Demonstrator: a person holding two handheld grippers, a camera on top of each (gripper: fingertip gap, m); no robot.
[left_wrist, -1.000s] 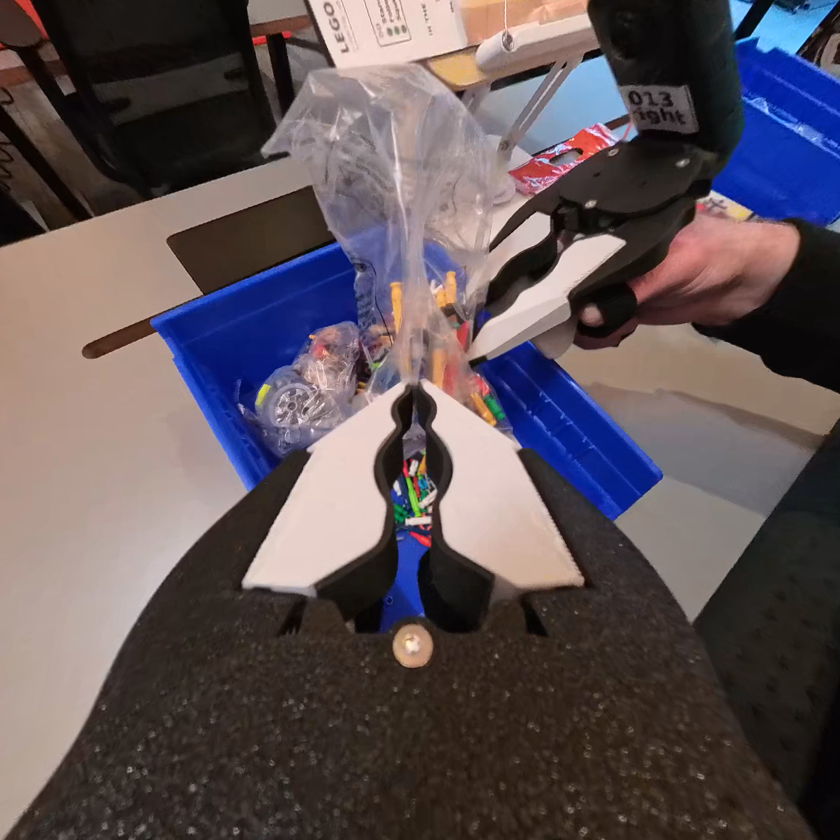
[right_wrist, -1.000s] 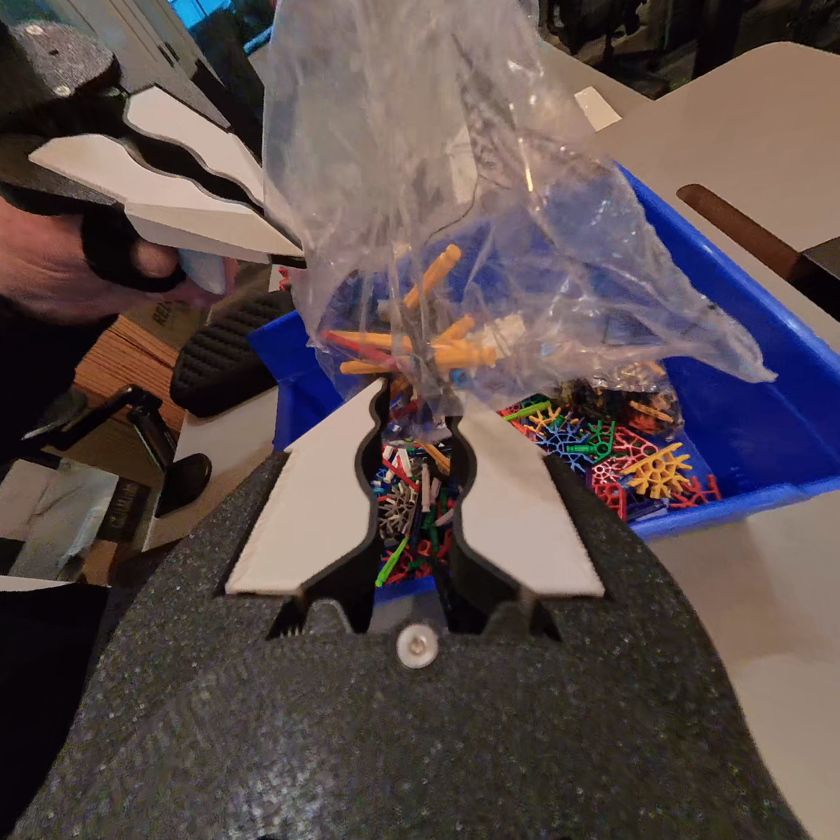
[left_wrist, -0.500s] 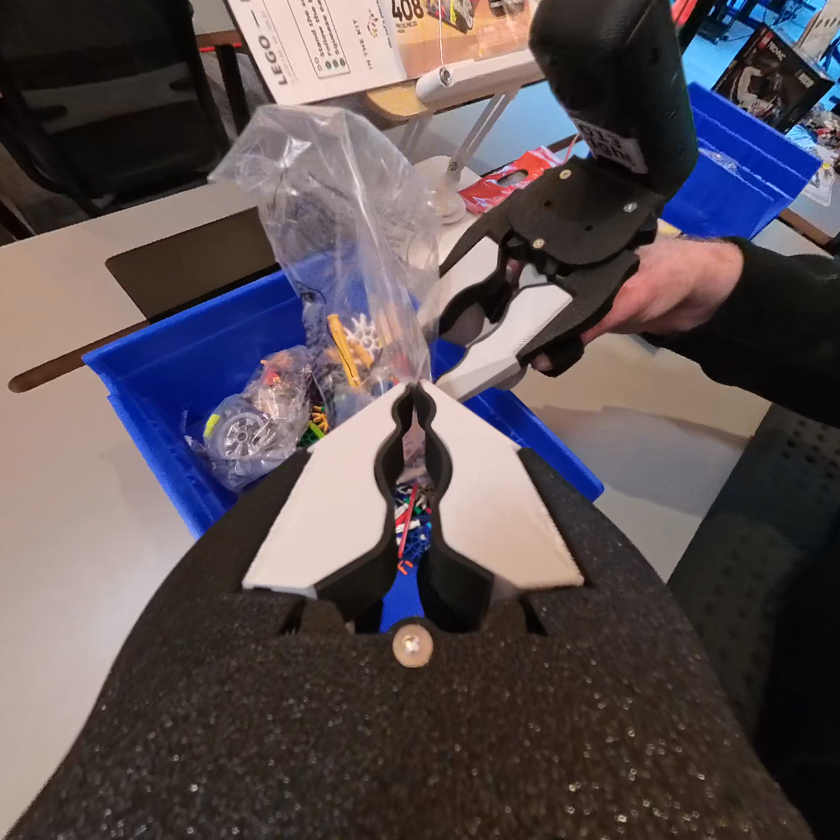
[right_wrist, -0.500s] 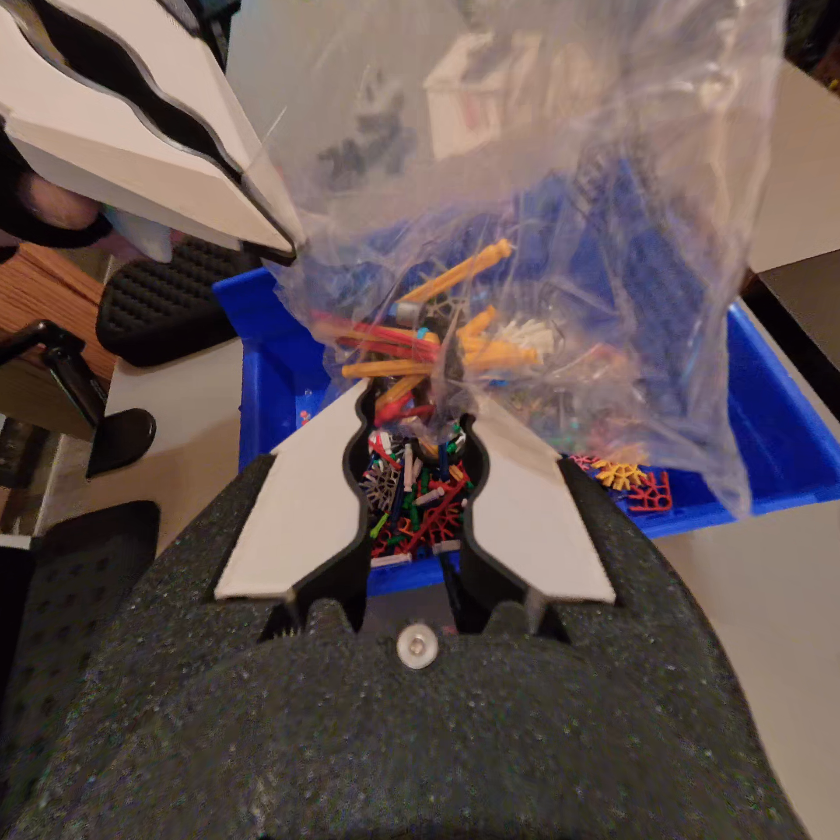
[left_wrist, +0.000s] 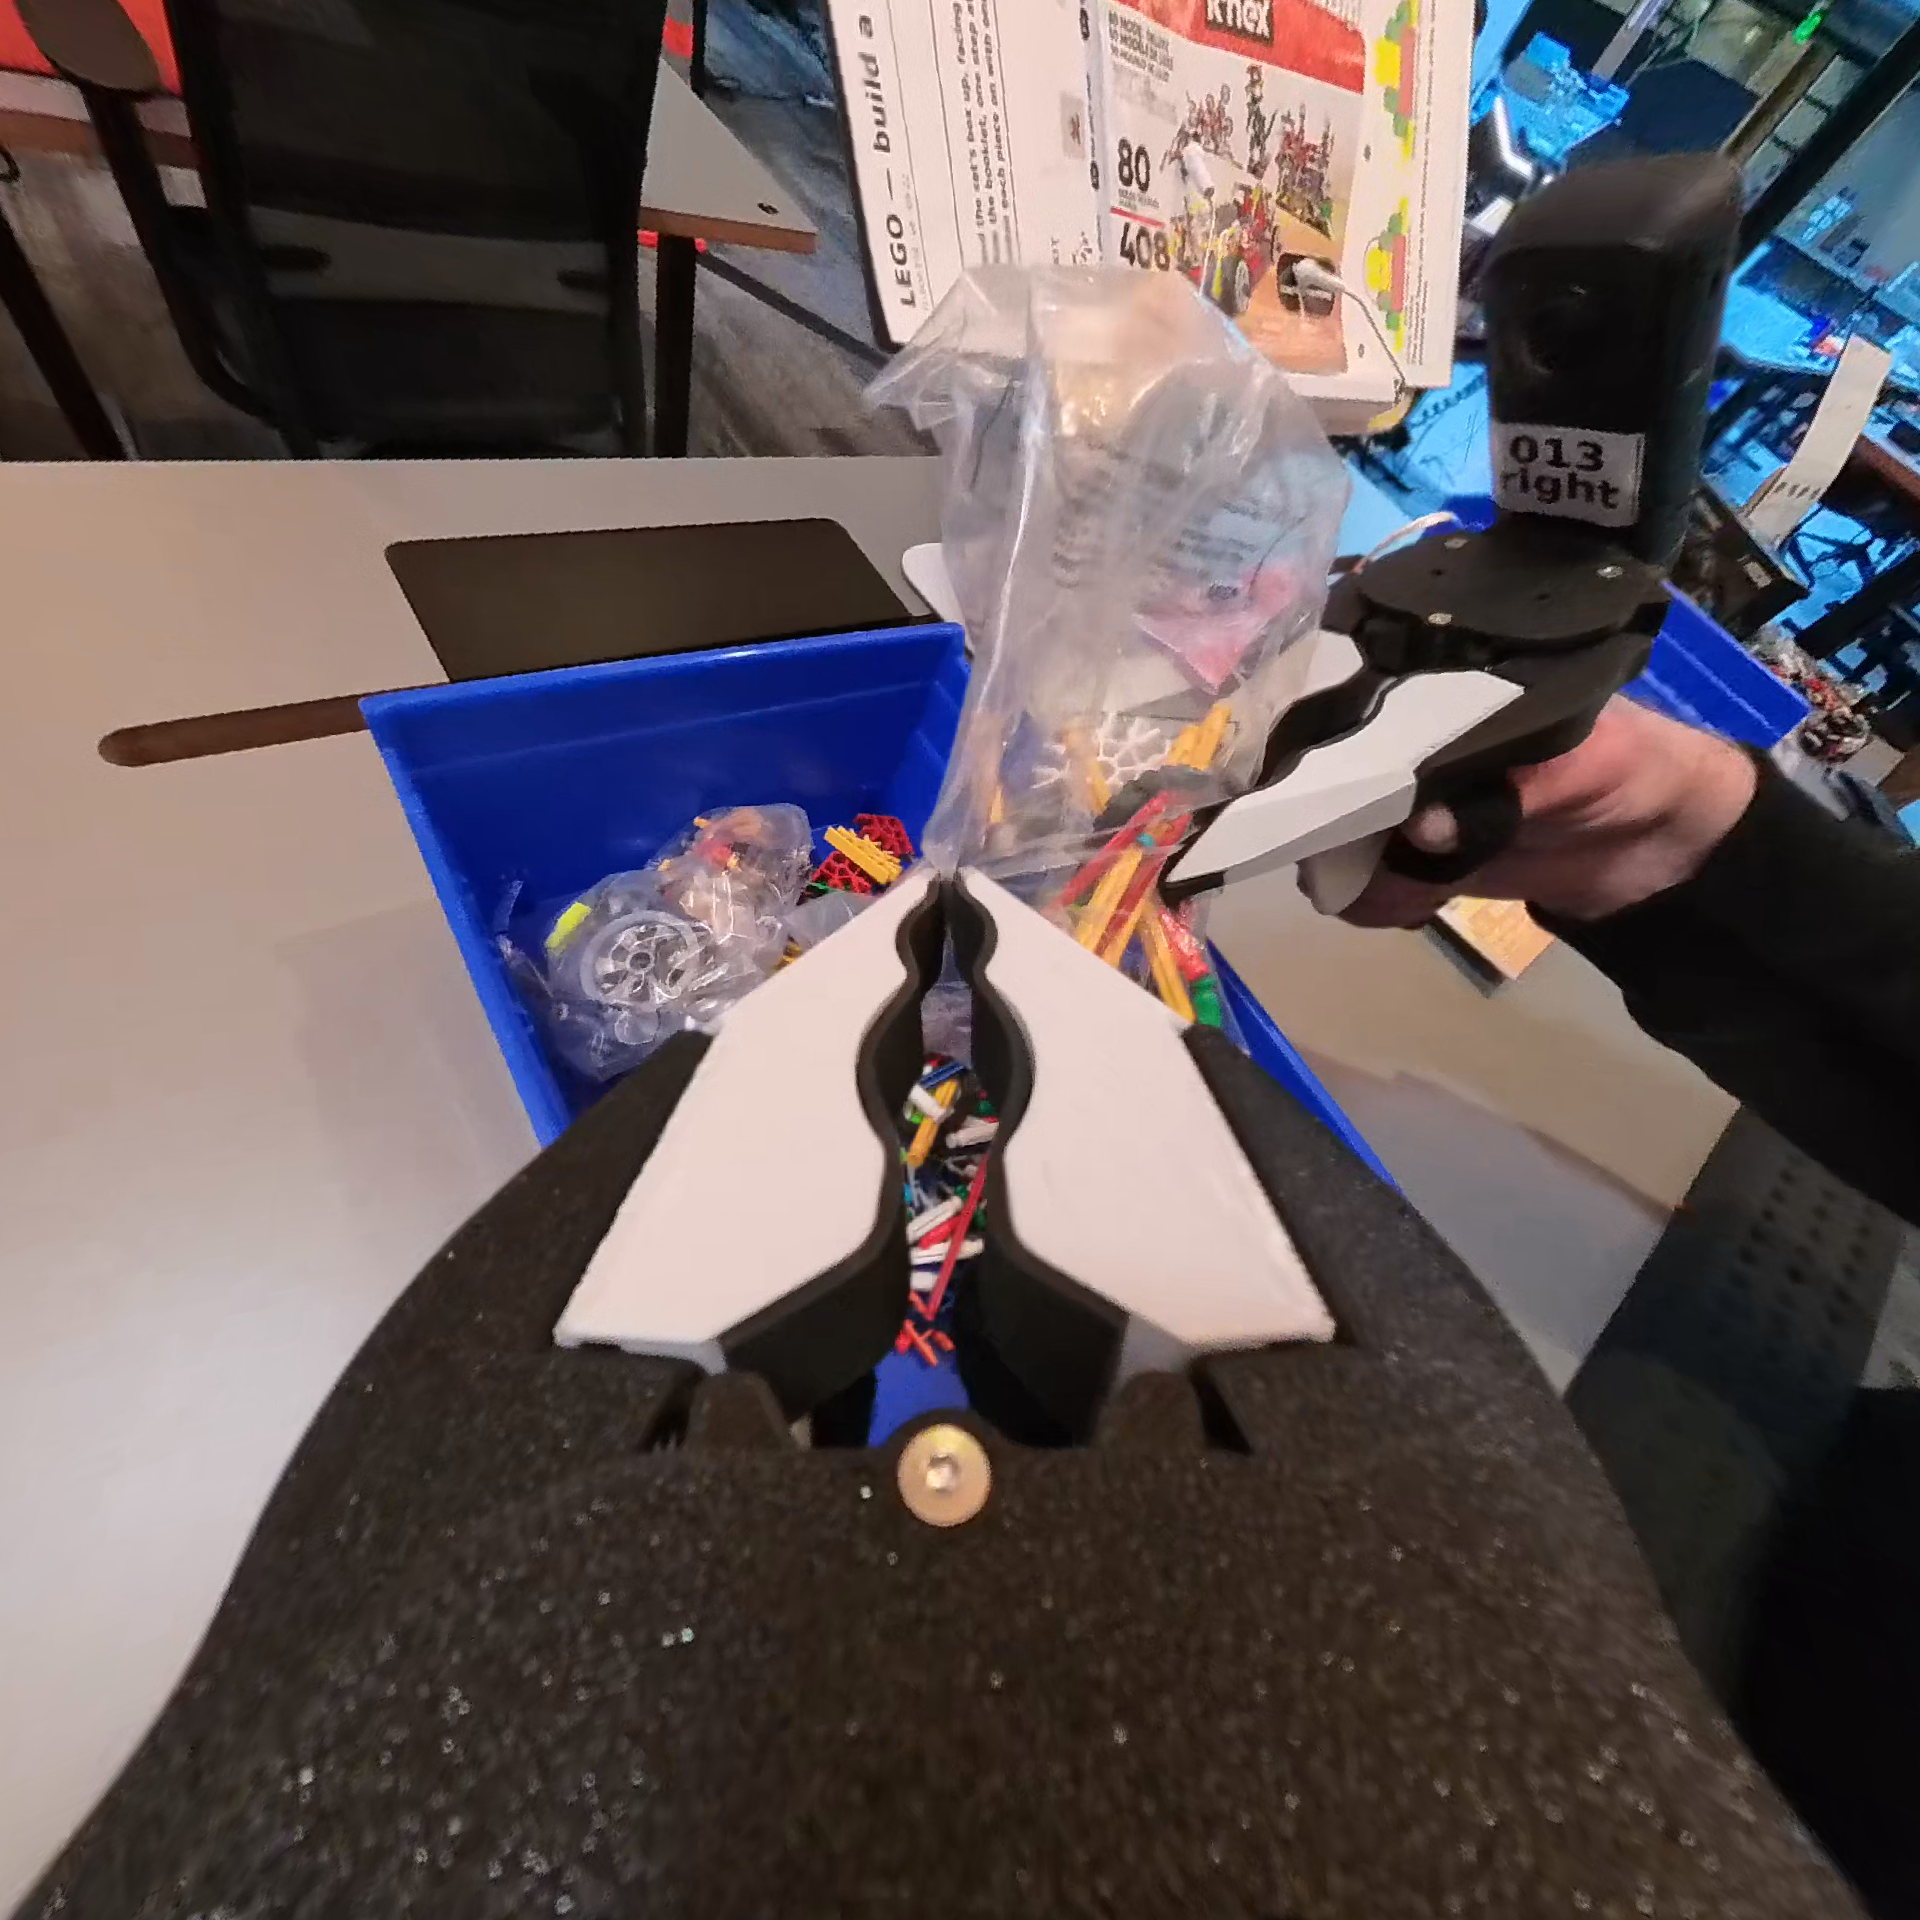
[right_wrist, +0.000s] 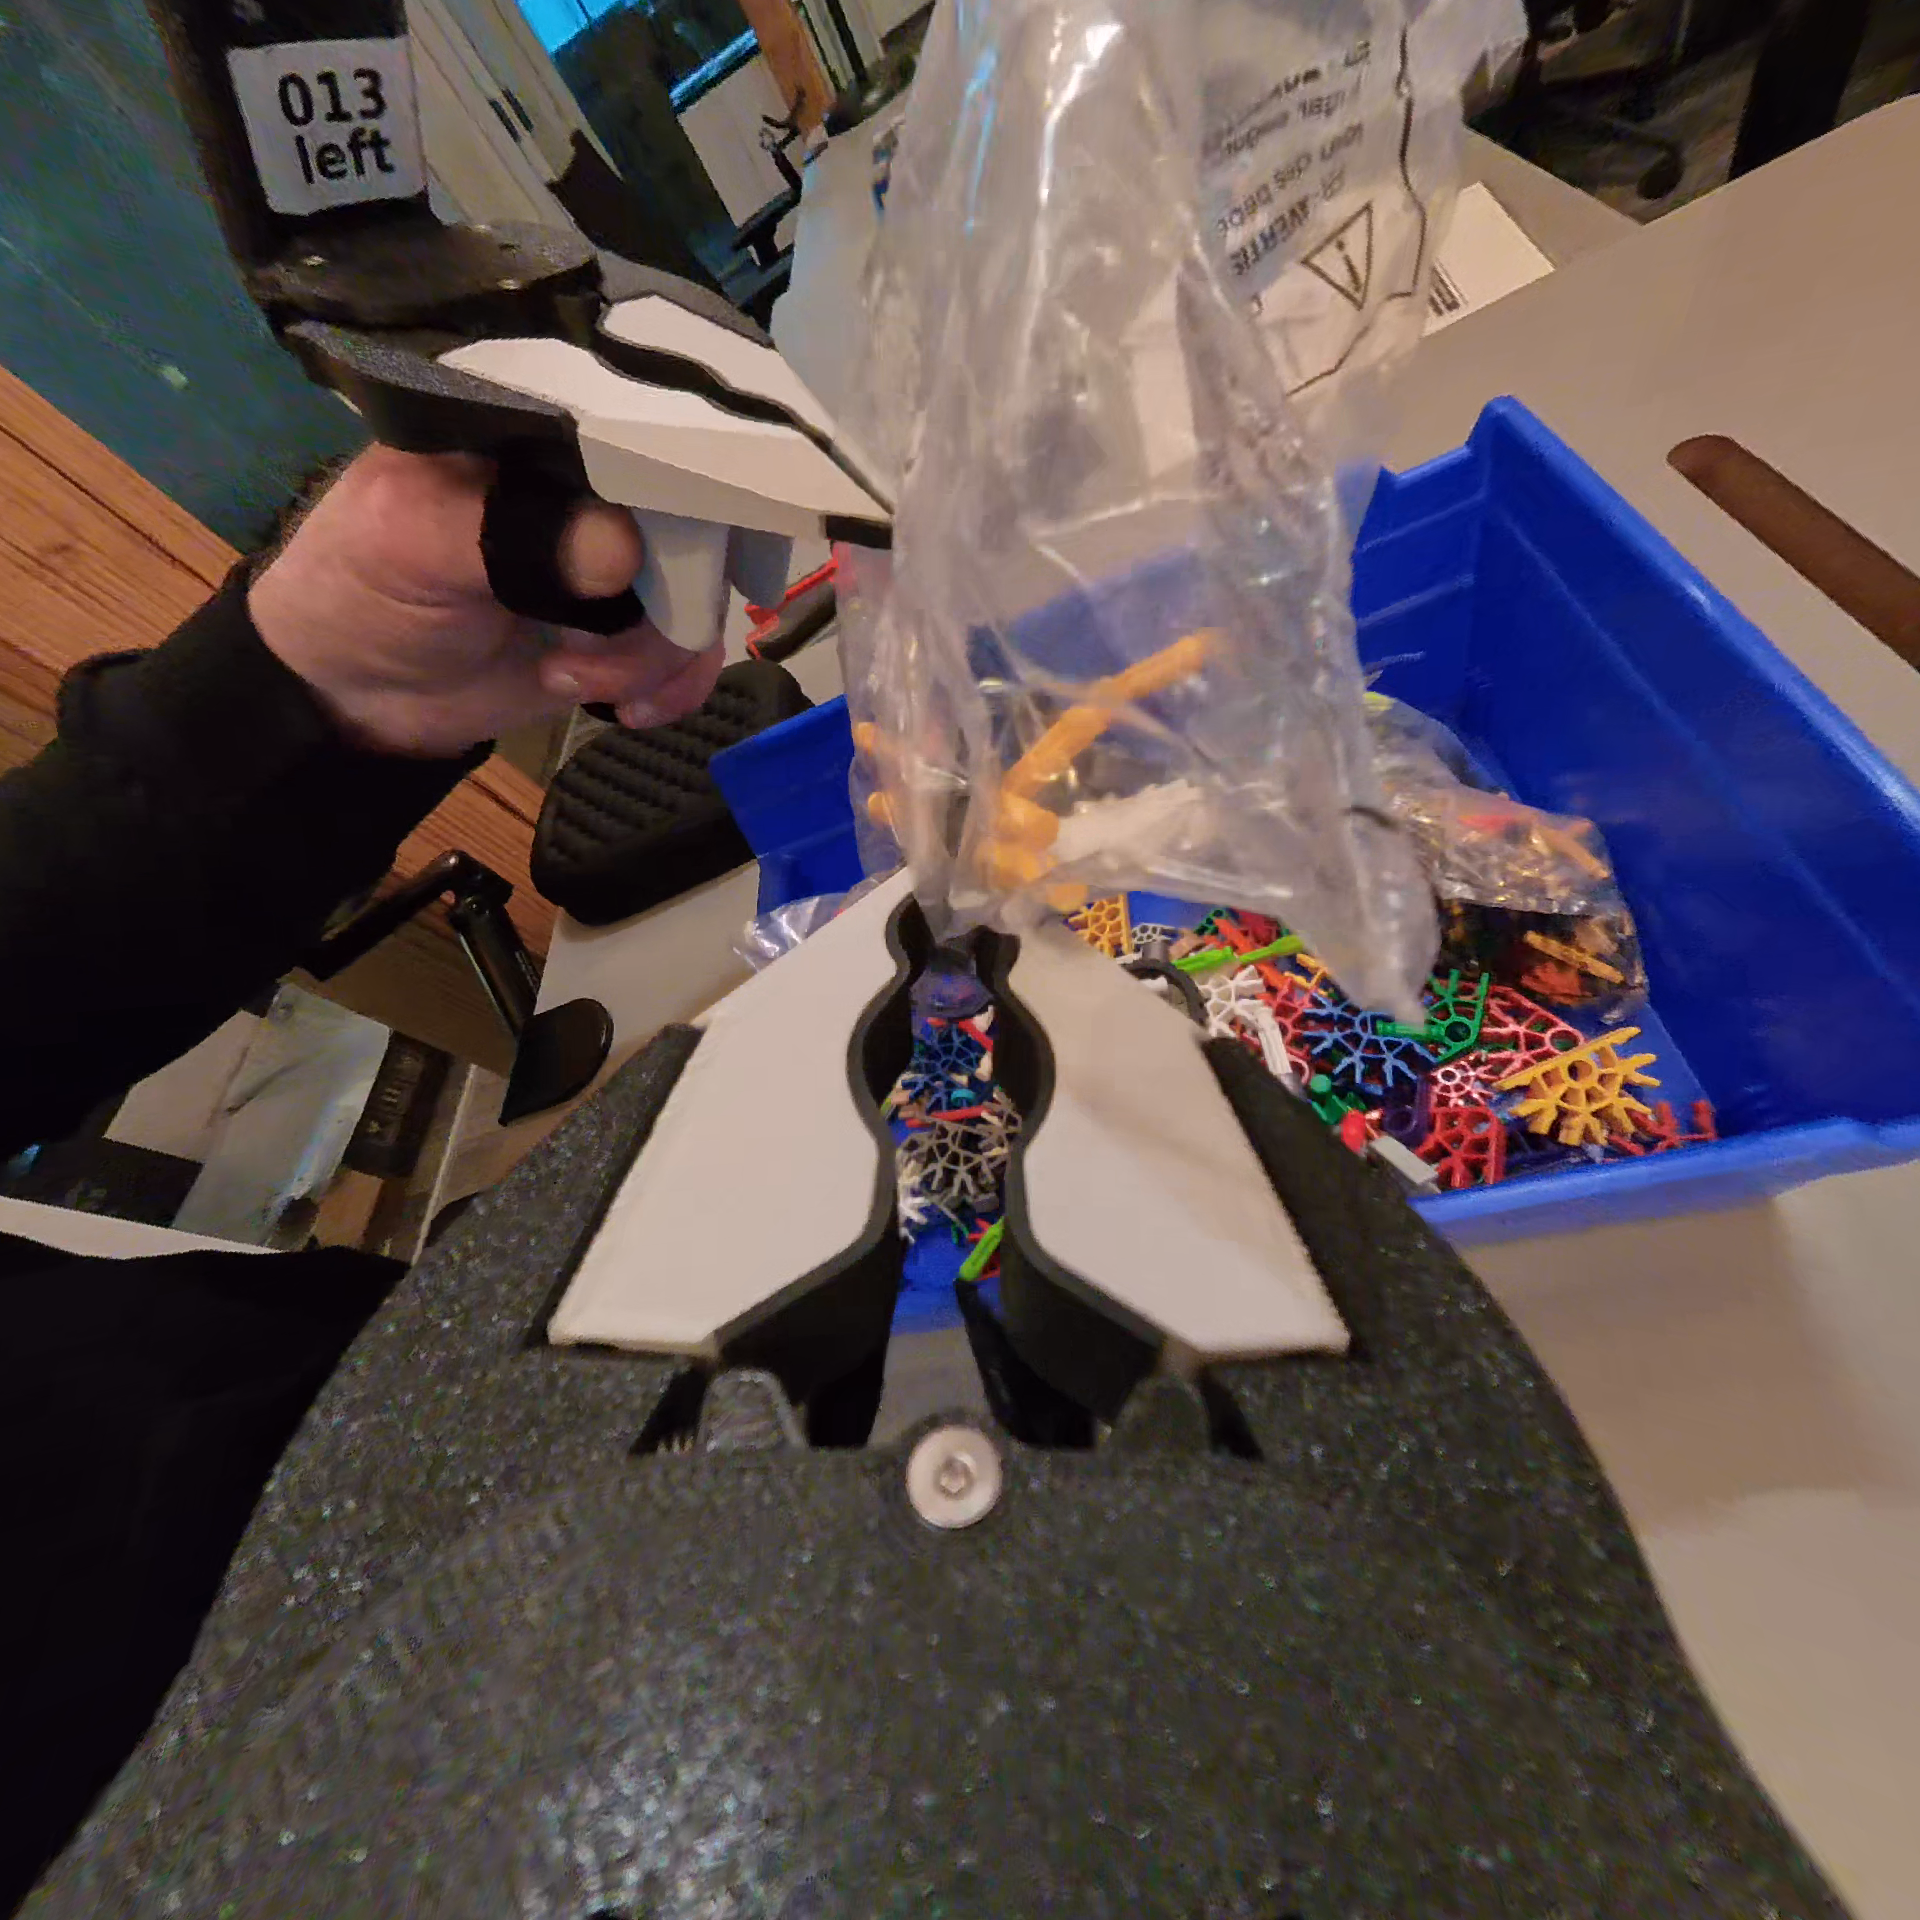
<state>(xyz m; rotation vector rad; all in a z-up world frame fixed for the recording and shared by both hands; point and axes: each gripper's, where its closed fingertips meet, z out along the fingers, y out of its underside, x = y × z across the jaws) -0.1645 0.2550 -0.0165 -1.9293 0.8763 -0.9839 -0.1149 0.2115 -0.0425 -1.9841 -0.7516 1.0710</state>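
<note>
A clear plastic bag (left_wrist: 1122, 582) with yellow, red and white toy rods and connectors hangs over a blue bin (left_wrist: 623, 748). My left gripper (left_wrist: 948, 883) is shut on the bag's lower edge. My right gripper (right_wrist: 951, 925) is shut on another part of the bag (right_wrist: 1091, 416), close to the yellow rods. Each gripper also shows in the other's view: the right gripper (left_wrist: 1184, 873) at the bag's right side, the left gripper (right_wrist: 873, 520) at its left side. Loose coloured pieces (right_wrist: 1403, 1060) lie in the bin (right_wrist: 1610, 665). Rods (left_wrist: 1132, 904) poke down at the bag's bottom.
A smaller clear bag with a grey wheel (left_wrist: 665, 935) lies in the bin. Toy boxes (left_wrist: 1143, 156) stand behind it, a black mat (left_wrist: 644, 592) lies on the grey table, and a second blue bin (left_wrist: 1714, 675) is at the right. A black chair armrest (right_wrist: 655, 790) is beyond the table edge.
My right gripper's fingers have closed from a wider gap onto the bag. Both grippers have shifted with the bag over the bin, and the rods have slid lower in it.
</note>
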